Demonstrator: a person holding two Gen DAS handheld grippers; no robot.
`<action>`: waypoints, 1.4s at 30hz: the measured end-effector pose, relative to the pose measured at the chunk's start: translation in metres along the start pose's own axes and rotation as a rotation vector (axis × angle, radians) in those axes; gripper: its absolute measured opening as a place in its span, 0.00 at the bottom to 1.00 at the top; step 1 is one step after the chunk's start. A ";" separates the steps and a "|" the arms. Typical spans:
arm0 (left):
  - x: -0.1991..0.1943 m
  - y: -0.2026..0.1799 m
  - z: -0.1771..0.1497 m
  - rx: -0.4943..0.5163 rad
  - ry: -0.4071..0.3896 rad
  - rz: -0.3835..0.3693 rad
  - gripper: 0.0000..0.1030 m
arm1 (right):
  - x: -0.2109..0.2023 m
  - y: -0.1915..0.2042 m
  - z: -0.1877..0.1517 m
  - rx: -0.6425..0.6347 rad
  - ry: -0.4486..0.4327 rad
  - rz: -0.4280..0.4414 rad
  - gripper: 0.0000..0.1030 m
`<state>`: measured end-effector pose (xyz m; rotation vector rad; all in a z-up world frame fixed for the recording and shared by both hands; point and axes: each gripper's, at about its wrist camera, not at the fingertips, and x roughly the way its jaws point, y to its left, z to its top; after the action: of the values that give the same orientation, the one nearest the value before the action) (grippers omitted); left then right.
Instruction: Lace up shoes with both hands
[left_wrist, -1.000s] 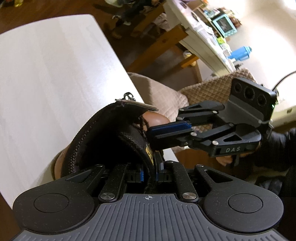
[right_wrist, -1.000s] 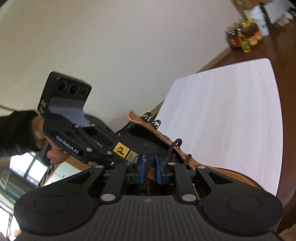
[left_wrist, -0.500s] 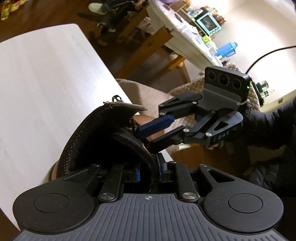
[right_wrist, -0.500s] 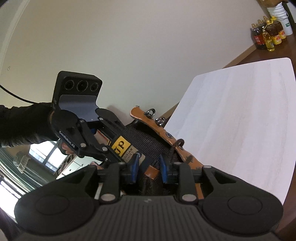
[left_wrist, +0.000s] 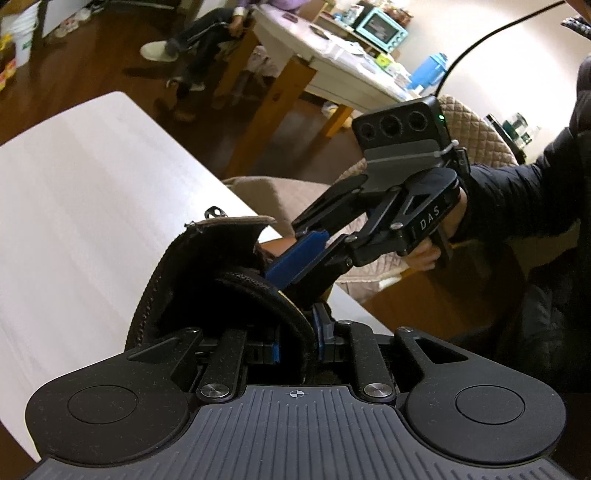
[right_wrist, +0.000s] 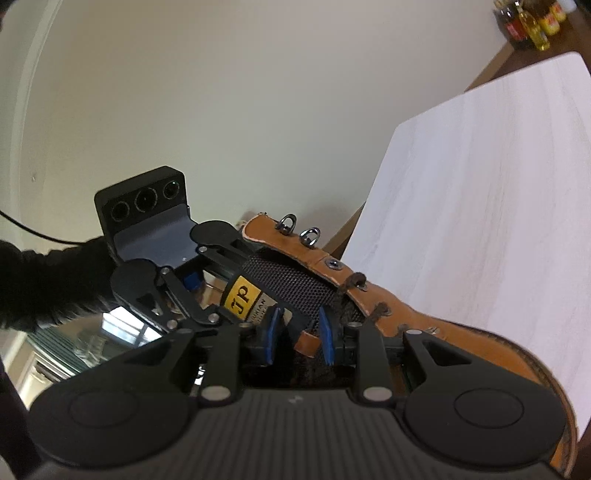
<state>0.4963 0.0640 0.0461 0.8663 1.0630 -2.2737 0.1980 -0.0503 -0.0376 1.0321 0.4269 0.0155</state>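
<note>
between the blue pads of my right gripper (right_wrist: 297, 334) i see a tan leather strap of the boot, with a gap on each side of it, so the jaws stand narrow and loose around it; they have just been opening. my left gripper (left_wrist: 295, 341) has its jaws narrowly parted too, having just been opening, with the black padded collar (left_wrist: 258, 295) of the boot passing between the blue pads; i cannot tell whether the pads press on it.

the tan leather lace-up boot (right_wrist: 424, 317) sits at the near edge of the white tabletop (right_wrist: 498, 203), its black mesh tongue (right_wrist: 295, 284) with a yellow label (right_wrist: 240, 295) standing up between the two grippers. a dark lace (right_wrist: 351, 280) runs through the lower eyelets, while the two metal ring eyelets (right_wrist: 299, 230) at the top flap are bare.

from the left wrist view, the right gripper reaches in from the right, held by a hand in a dark sleeve (left_wrist: 517, 199). behind it stands a quilted beige chair (left_wrist: 476, 133) and a wooden-legged table (left_wrist: 332, 70).
</note>
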 end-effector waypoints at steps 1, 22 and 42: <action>-0.001 -0.001 -0.001 0.003 -0.003 -0.002 0.17 | 0.001 -0.002 0.000 0.017 -0.002 0.007 0.26; 0.004 -0.004 0.001 -0.026 -0.017 -0.003 0.15 | -0.022 -0.028 0.010 0.300 -0.172 0.034 0.01; -0.060 -0.038 -0.035 -0.356 -0.217 0.275 0.44 | -0.086 0.004 0.166 -0.038 -0.526 -0.313 0.02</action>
<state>0.5249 0.1234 0.0900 0.5654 1.1256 -1.8294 0.1783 -0.2038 0.0670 0.8820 0.1025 -0.5156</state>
